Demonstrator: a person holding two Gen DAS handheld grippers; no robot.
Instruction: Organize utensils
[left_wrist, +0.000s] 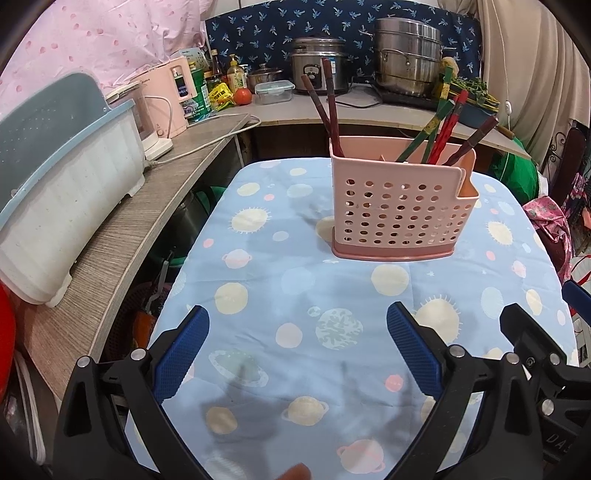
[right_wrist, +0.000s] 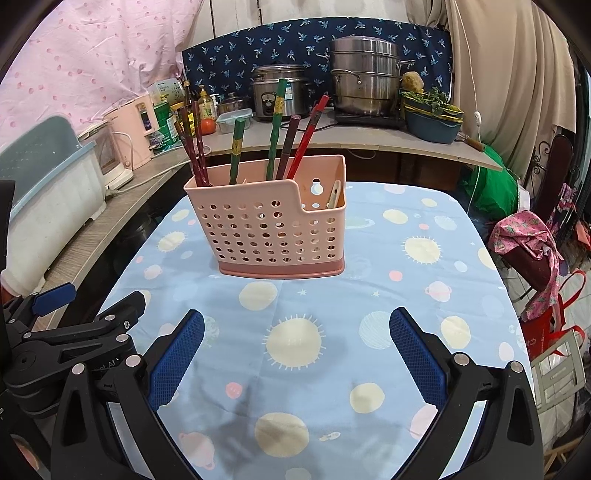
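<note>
A pink perforated utensil holder (left_wrist: 399, 206) stands upright on the blue planet-print tablecloth (left_wrist: 295, 288); it also shows in the right wrist view (right_wrist: 269, 229). Several chopsticks stand in it: dark brown ones (left_wrist: 327, 107) at its left end, green, red and brown ones (left_wrist: 448, 125) further right. In the right wrist view a small pale utensil (right_wrist: 334, 194) leans in the low right compartment. My left gripper (left_wrist: 297, 321) is open and empty above the near part of the cloth. My right gripper (right_wrist: 295, 325) is open and empty, beside the left one.
A wooden counter (left_wrist: 122, 229) runs along the left with a white and blue dish rack (left_wrist: 62, 177) and a pink appliance (left_wrist: 173, 96). Pots (left_wrist: 406, 55), a rice cooker (left_wrist: 319, 62) and bottles sit on the back shelf. Bags and cloth (right_wrist: 532, 251) lie off the table's right edge.
</note>
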